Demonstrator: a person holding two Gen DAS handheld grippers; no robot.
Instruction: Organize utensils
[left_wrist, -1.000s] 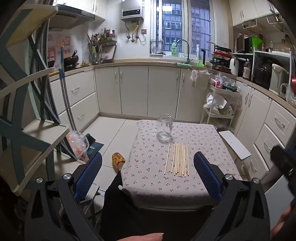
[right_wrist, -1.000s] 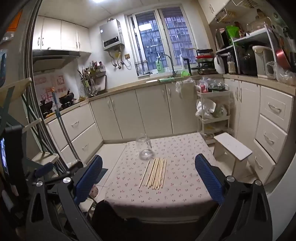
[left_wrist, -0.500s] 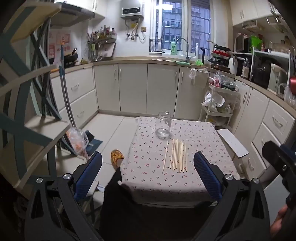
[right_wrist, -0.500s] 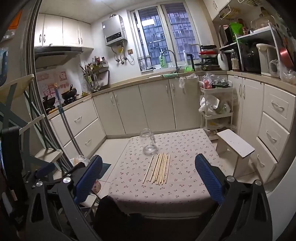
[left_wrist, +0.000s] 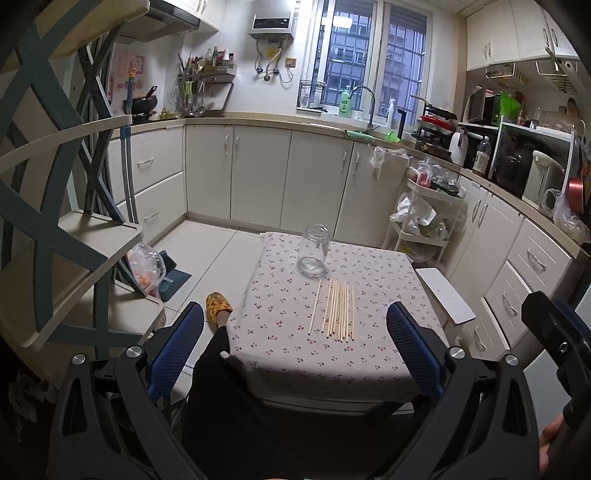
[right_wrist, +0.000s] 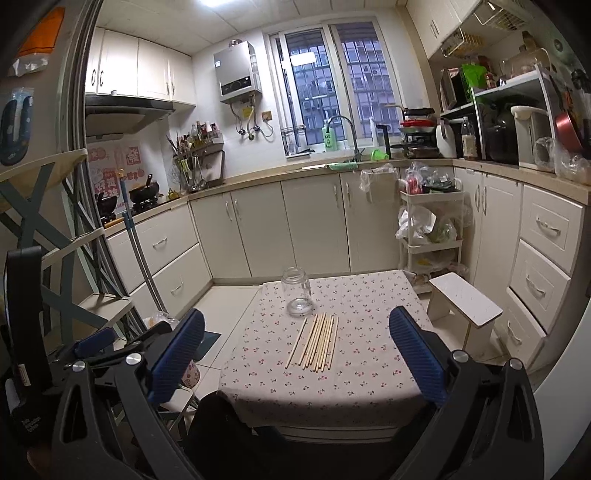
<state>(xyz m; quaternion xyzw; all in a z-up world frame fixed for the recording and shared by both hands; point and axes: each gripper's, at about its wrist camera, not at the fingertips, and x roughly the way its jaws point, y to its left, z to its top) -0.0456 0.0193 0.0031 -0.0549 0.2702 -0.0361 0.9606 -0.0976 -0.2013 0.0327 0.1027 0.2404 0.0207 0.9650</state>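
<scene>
Already both claws, left claw (left_wrist: 294, 346) and right claw (right_wrist: 296, 352), gape empty; thin pale wooden chopsticks (right_wrist: 314, 341) could scatter, or clear glass jar (right_wrist: 296, 296) tip on the cherry-print surface (right_wrist: 373, 354).

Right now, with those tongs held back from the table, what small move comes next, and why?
Probably bring the right tongs forward and down over the chopsticks. Both tongs are open and empty, the sticks lie loose on the cloth, and the glass jar stands empty.
</scene>
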